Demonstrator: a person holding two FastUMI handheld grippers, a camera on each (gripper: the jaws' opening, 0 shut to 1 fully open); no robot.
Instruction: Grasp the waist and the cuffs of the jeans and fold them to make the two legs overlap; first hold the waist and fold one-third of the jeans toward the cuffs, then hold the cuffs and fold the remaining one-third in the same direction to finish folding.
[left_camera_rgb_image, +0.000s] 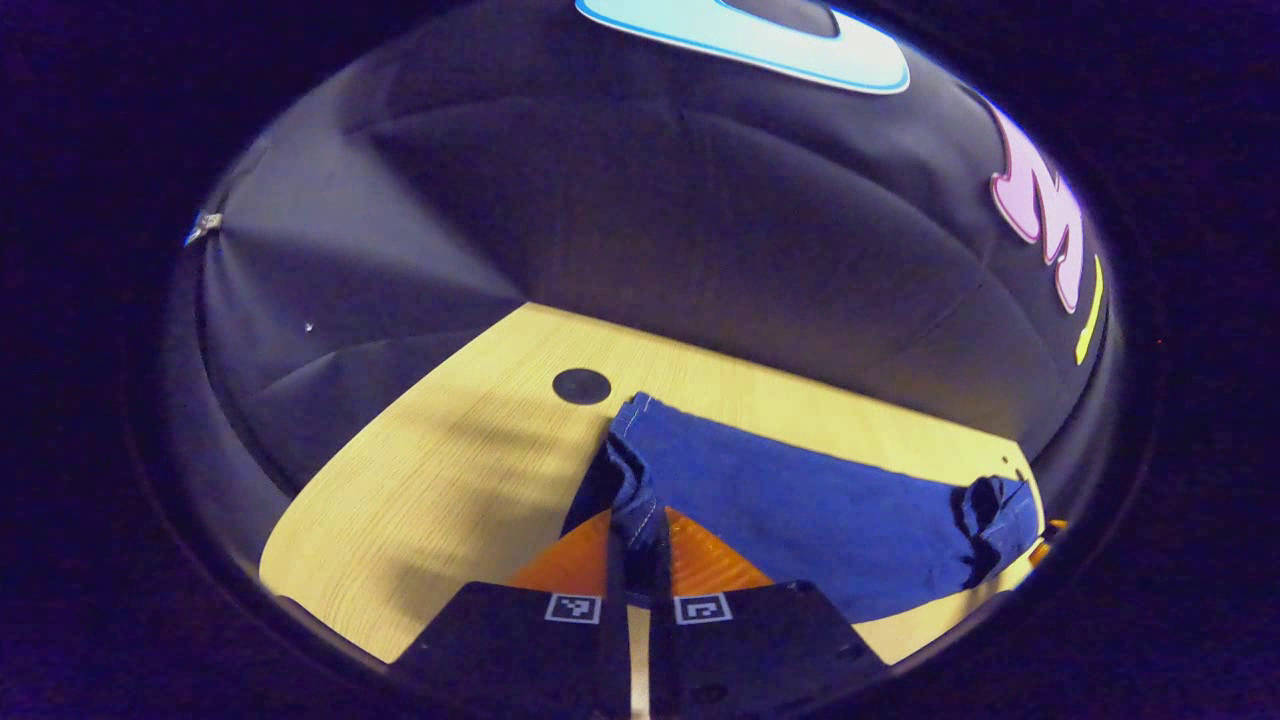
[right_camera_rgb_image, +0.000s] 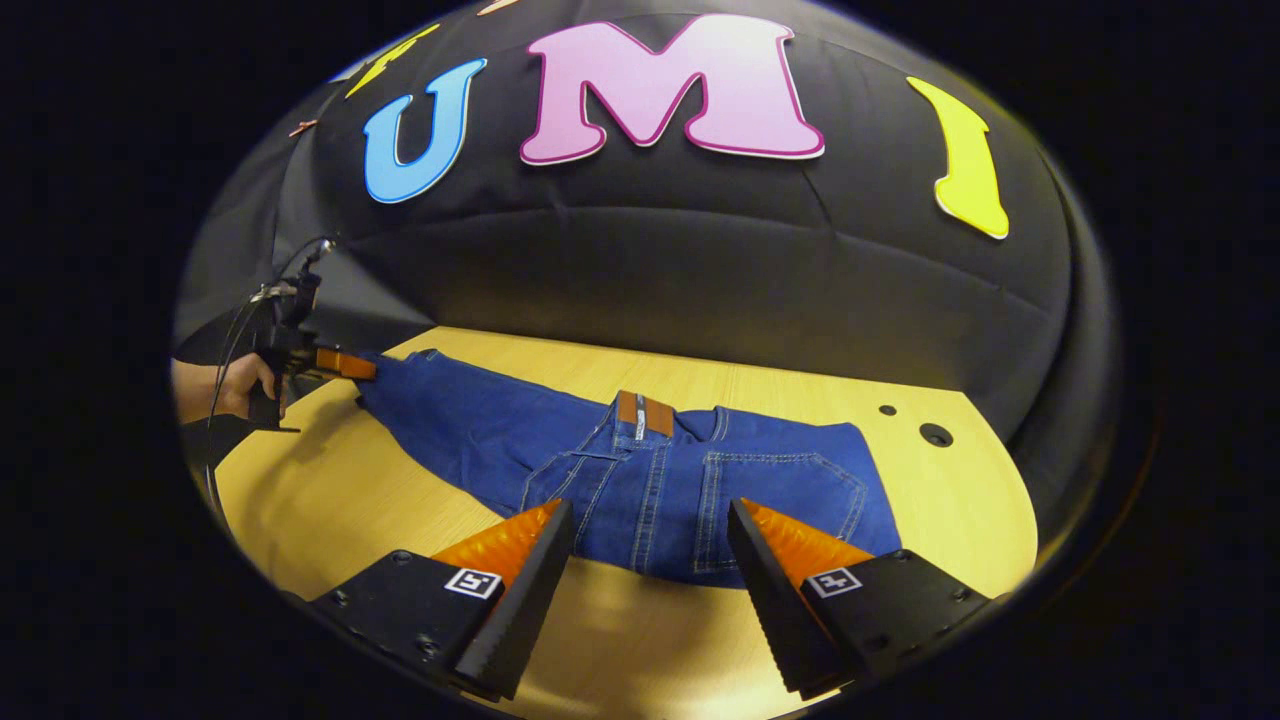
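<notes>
Denim jeans (right_camera_rgb_image: 640, 470) lie across wooden table (right_camera_rgb_image: 960, 500), legs apparently already overlapped, waist toward right gripper, cuffs toward left. Left gripper (left_camera_rgb_image: 634, 560) clamped on cuff end, fabric bunched between fingers. Right gripper (right_camera_rgb_image: 648, 540) hovers wide apart just before waist, touching nothing. Hand (right_camera_rgb_image: 225, 385) holds left gripper at far cuffs. Judgement: leg overlap done; both thirds folds remain.

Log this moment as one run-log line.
left gripper: shut on jeans cuff | right gripper: open, near waist, not gripping | jeans flat on table
</notes>
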